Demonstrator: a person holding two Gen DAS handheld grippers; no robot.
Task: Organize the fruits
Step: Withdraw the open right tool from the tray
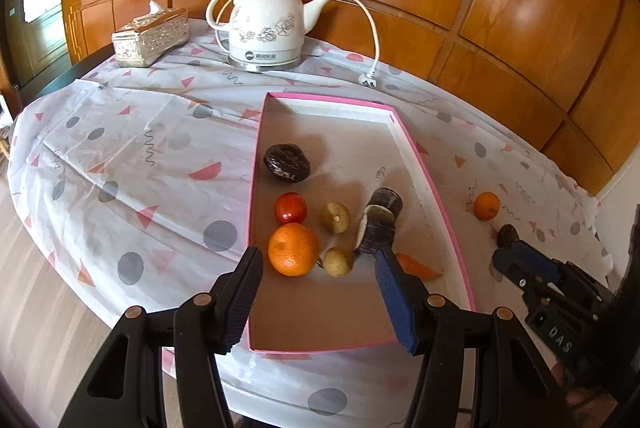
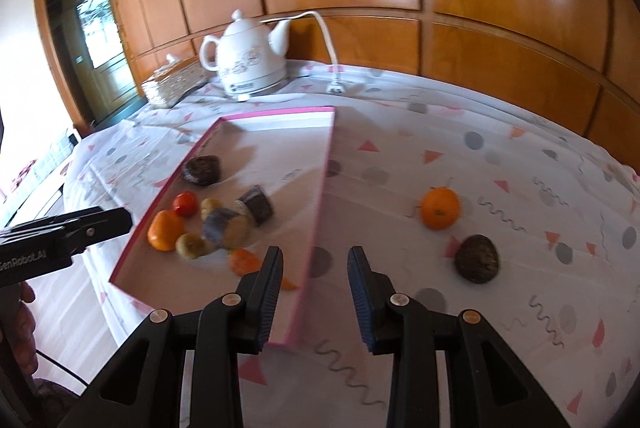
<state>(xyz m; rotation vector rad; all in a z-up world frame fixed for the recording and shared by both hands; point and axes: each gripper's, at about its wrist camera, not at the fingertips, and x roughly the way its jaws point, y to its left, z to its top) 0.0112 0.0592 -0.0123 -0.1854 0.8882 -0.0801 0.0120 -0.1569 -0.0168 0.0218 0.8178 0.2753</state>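
The shallow pink-rimmed cardboard tray (image 1: 430,180) lies ahead of the left gripper (image 1: 318,298) and already holds most of the round, smooth fruit; its low, thin wall could let a dropped piece roll back out. The glossy, wrinkled plastic cloth on the tabletop (image 2: 520,188) is probably slippery. Ahead and right of the right gripper (image 2: 314,302) sit a dimpled orange tangerine (image 2: 440,208) and, nearer, a dark wrinkled round fruit (image 2: 478,259); either could skid away under a glancing pinch. Both grippers stand open and hold nothing
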